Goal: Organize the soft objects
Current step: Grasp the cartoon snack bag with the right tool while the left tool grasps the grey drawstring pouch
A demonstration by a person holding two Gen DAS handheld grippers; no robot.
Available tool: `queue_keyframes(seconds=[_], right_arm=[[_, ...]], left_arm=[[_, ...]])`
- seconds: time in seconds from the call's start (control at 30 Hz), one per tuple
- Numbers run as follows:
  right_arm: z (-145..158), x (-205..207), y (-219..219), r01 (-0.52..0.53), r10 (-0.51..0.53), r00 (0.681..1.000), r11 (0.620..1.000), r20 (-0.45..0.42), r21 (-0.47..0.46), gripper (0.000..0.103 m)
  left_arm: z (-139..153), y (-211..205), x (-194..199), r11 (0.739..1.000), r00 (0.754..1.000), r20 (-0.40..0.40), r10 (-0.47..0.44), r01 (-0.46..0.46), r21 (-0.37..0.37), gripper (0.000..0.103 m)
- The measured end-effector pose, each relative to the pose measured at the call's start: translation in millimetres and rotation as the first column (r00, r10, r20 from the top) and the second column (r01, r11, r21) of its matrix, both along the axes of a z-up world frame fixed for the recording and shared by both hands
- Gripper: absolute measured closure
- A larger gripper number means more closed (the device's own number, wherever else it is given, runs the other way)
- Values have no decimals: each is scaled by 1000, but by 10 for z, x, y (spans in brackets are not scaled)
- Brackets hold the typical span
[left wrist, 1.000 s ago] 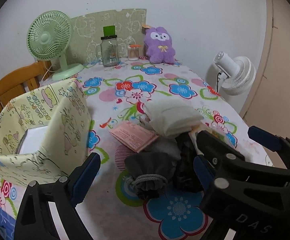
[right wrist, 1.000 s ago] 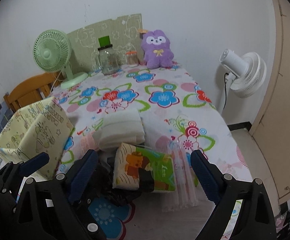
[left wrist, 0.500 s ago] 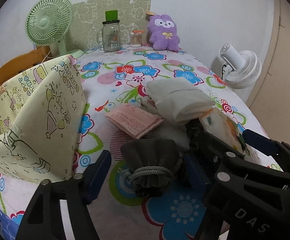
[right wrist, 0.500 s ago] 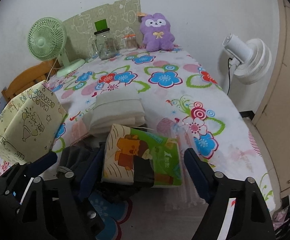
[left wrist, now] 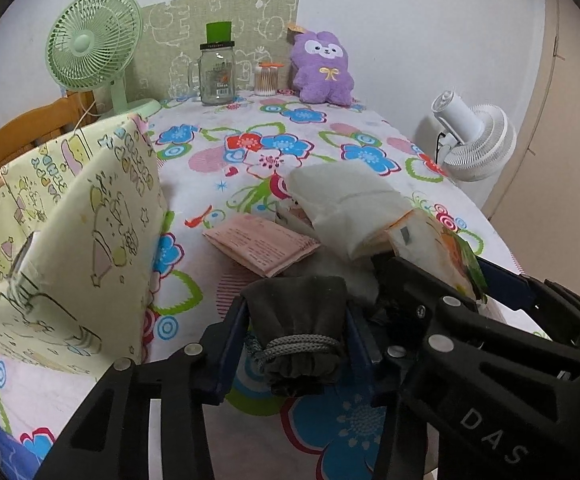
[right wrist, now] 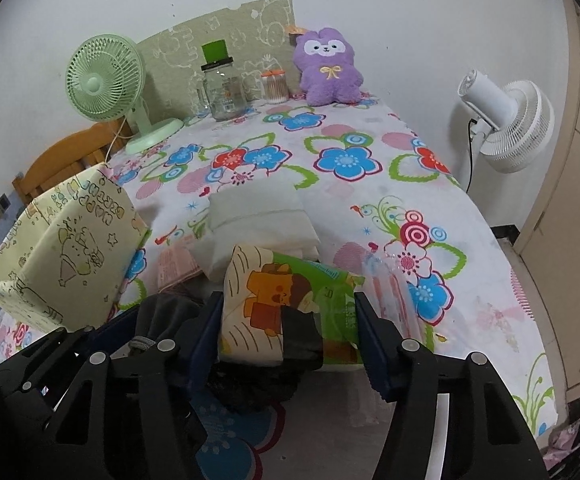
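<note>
Left tongs (left wrist: 296, 344): narrow; the jaws have just been closing and are pressing on both sides of a dark grey drawstring pouch (left wrist: 298, 332), which is lying on the worktop (left wrist: 330, 136) in front of the fabric storage box (left wrist: 70, 216).
Right tongs (right wrist: 288, 332): half open; the jaws have just been closing, with a printed tissue pack (right wrist: 286, 304) sitting between them. The blue pads (right wrist: 372, 344) are lying against both ends of the pack; whether they are squeezing it cannot be told.
Soft pile: a folded white cloth (left wrist: 346, 208) is resting behind the tissue pack, with a pink packet (left wrist: 262, 244) beside it.
Left wrist view only: the pouch's cord and gathered neck, the pink packet in full, and the right tongs crossing in at lower right.
Right wrist view only: the tissue pack's printed face, a clear wrapped bundle (right wrist: 390, 296) just right of the pack, and the left tongs at lower left.
Far end of worktop: a green fan (right wrist: 106, 80), a glass jar (right wrist: 224, 88) and a purple plush toy (right wrist: 330, 68) are standing by the wall.
</note>
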State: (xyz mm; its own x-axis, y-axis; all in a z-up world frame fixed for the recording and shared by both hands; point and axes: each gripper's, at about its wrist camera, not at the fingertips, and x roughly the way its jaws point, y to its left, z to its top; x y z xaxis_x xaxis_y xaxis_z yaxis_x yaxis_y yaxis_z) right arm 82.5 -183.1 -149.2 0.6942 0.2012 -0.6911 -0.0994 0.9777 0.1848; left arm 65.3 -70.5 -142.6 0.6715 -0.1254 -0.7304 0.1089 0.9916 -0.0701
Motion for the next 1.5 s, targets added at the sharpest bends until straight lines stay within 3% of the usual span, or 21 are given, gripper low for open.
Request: queue_keyframes(seconds=[1.1, 1.5], right_arm=[[870, -164, 7, 30, -27, 986, 999, 165, -15, 38], [1088, -241, 131, 30, -20, 981, 998, 192, -50, 38]], left_arm=[[845, -3, -113, 1000, 985, 171, -1, -3, 22, 57], [1007, 34, -164, 999, 981, 193, -20, 14, 31, 57]])
